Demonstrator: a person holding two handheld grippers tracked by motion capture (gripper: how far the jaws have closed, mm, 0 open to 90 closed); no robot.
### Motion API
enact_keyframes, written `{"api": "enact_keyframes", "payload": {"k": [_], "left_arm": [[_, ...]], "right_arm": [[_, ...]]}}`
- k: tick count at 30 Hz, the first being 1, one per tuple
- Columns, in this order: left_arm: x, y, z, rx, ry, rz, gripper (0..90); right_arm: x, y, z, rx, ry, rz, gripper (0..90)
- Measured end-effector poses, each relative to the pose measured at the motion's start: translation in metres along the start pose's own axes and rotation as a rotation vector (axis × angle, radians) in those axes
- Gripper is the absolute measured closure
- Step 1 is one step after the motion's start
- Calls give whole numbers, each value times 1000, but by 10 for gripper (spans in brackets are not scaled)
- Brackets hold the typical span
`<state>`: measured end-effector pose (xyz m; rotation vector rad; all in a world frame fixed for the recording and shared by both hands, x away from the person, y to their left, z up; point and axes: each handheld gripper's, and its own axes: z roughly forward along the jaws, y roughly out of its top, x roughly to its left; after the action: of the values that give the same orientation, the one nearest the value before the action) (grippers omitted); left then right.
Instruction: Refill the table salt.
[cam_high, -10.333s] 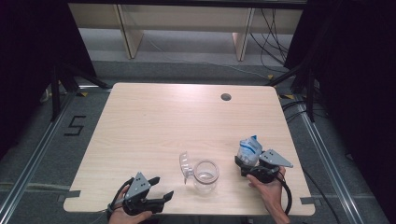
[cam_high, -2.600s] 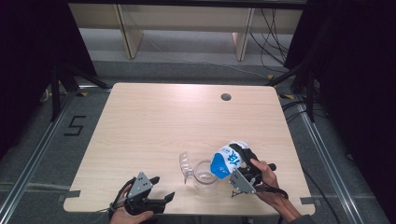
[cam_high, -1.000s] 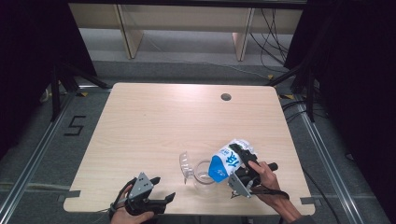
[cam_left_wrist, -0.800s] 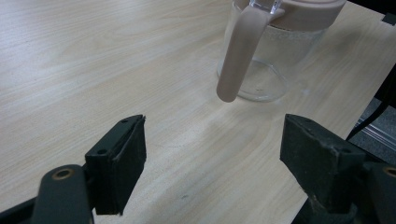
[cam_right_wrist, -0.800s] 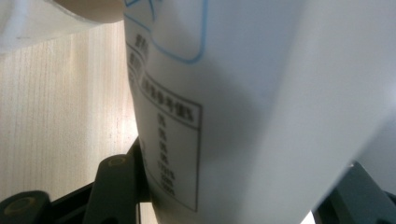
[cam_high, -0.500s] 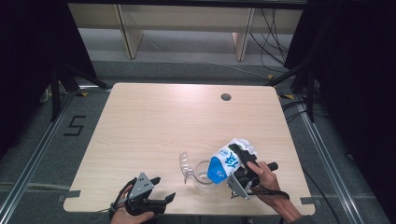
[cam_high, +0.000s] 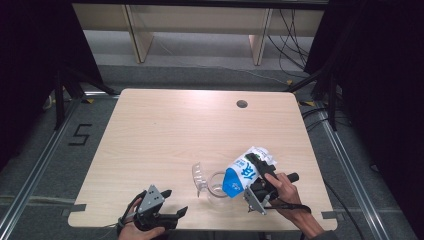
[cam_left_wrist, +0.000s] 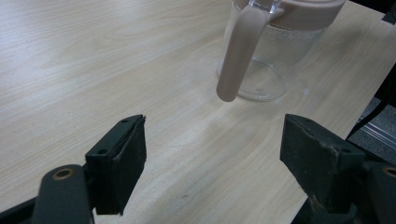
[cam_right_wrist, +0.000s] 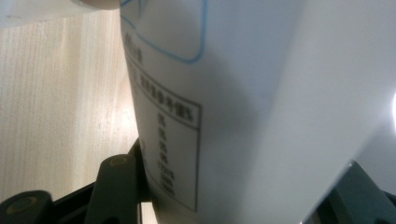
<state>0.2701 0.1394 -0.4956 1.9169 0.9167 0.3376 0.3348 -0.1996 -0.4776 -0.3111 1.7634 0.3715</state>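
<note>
A black "5" is taped on the floor (cam_high: 80, 135) left of my worktop; the pouch's (cam_high: 243, 172) print is unreadable.

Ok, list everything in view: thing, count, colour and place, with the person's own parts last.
Carton: one, white and blue, tilted with its blue end over the pitcher's mouth, held in the right gripper.
Pitcher: one, clear with a pinkish rim and handle, on the table's near middle, lid flipped open.
Table: one, light wood, with a dark round hole near its far edge.
Shelving: beige, beyond the table.
Left gripper: black, jaws open, near left edge.
Right gripper: black, clamped on the carton.
Hands: two, at the near edge.
</note>
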Motion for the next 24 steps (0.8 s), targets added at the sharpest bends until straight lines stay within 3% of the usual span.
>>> {"api": "enact_keyframes", "payload": {"k": [3,4,6,9,10,12,13,15,16,17,19,21,22,23,24], "left_arm": [[1,0,0,0,1,8,225],[1,0,0,0,1,8,225],[1,0,0,2,0,11,224],[0,0,0,-1,0,-3,224],[0,0,0,0,0,-3,224],[0,0,0,0,0,-3,225],[0,0,0,0,0,-3,225],[0,0,0,3,0,9,225],[0,0,0,4,0,10,225],[0,0,0,3,-1,-3,224],[0,0,0,3,0,-3,224],[0,0,0,3,2,1,224],[1,0,0,4,2,11,224],[0,0,0,5,2,7,224],[0,0,1,3,-5,-3,224]], "right_arm": [[-1,0,-1,2,-12,-14,466],[6,-1,-2,23,-3,81,466],[-2,-1,-1,3,-12,-16,466],[-1,-1,-1,14,-13,-14,466],[1,-1,0,12,-1,15,466],[1,-1,0,13,-5,5,466],[-1,-1,-1,13,-8,-30,466],[3,-1,-1,20,-13,-1,467],[4,0,-1,26,-17,-5,469],[0,0,-1,17,-21,-48,470],[-1,1,-2,18,-22,-54,471],[2,0,-2,24,-16,-25,472],[-1,1,-2,21,-26,-63,472],[0,1,-2,29,-17,-49,472],[-1,1,-2,24,-30,-65,472]]}}
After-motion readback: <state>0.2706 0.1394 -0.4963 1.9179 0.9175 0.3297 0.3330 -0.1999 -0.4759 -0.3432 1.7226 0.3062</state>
